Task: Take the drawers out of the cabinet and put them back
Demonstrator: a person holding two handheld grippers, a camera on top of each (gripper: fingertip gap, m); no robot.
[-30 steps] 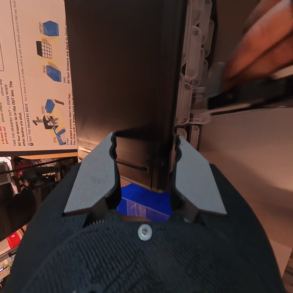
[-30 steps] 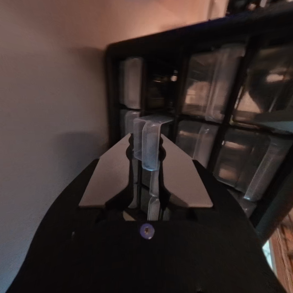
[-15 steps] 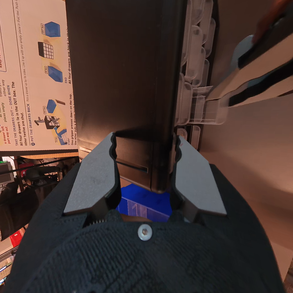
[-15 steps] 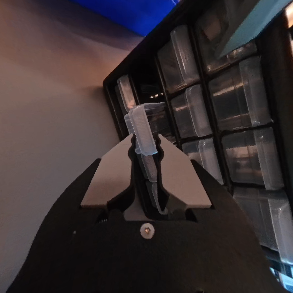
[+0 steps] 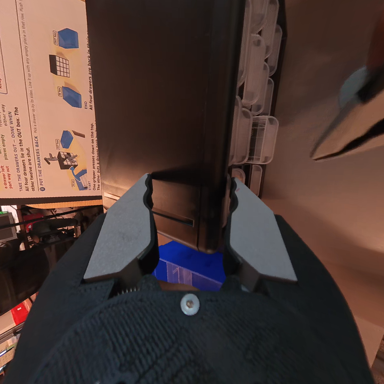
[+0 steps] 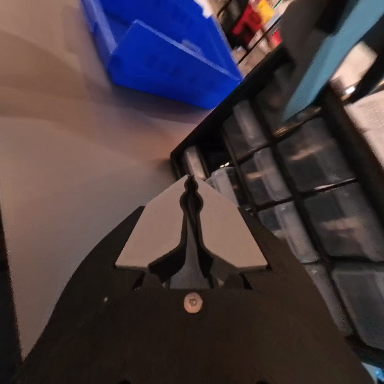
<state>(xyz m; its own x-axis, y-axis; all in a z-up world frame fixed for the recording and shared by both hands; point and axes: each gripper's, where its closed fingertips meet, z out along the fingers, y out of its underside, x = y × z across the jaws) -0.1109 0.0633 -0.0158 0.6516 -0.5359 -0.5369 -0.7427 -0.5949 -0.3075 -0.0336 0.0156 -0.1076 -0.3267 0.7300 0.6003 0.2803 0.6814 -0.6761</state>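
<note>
The black cabinet (image 5: 162, 104) fills the left wrist view, with clear drawers along its front. My left gripper (image 5: 191, 182) is open, and its fingers straddle the cabinet's near front edge. One clear drawer (image 5: 262, 141) sticks part way out of the front. My right gripper (image 6: 190, 178) is shut on nothing, with its tips just left of that drawer (image 6: 222, 182) and apart from it. The right gripper also shows blurred at the upper right of the left wrist view (image 5: 324, 149), away from the drawer. The cabinet's grid of drawers (image 6: 291, 187) fills the right of the right wrist view.
A blue bin (image 6: 166, 62) stands on the table (image 6: 72, 187) beyond the cabinet; it also shows below my left gripper (image 5: 187, 268). A printed instruction sheet (image 5: 41, 104) lies left of the cabinet. Shelves with clutter lie past the table's edge (image 5: 31, 228).
My right gripper pulled the clear drawer part way out by its handle, then let go, shut empty and swung away. The left gripper has stayed on the cabinet.
</note>
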